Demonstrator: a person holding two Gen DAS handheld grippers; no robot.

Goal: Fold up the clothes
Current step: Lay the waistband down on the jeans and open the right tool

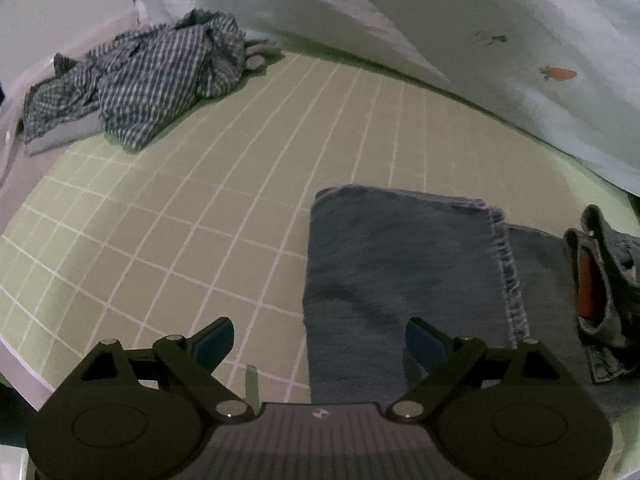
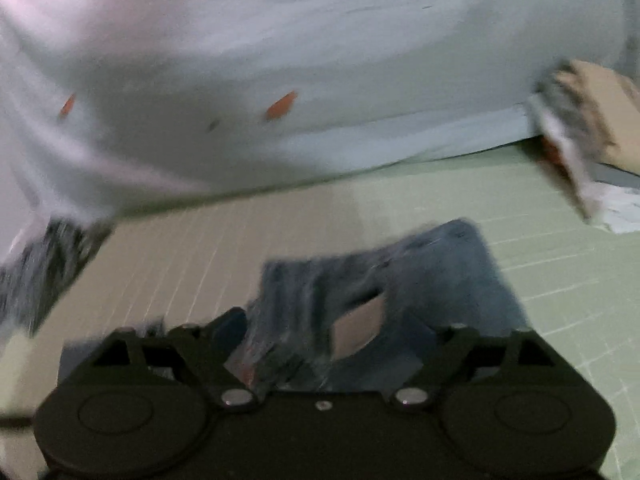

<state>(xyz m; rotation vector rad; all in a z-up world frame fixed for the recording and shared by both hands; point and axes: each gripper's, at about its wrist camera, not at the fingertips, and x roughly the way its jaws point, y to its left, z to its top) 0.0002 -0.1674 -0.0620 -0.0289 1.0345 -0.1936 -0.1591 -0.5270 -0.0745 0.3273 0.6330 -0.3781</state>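
Blue jeans (image 1: 400, 272) lie folded on the green grid mat (image 1: 180, 220), the frayed hem edge on top and the waistband with an orange label (image 1: 588, 284) at the right. My left gripper (image 1: 320, 340) hovers open over the jeans' near left edge, with nothing between its fingers. The right wrist view is blurred. There my right gripper (image 2: 330, 336) stands open and wide, with a bunched part of the jeans (image 2: 440, 272) lying loosely between its fingers; the pads do not press on it.
A crumpled blue checked shirt (image 1: 140, 80) lies at the mat's far left corner. A white sheet with a carrot print (image 1: 500, 60) borders the mat's far side. At the right, a brown object (image 2: 600, 112) and a white scrap (image 2: 616, 208) lie by the mat's edge.
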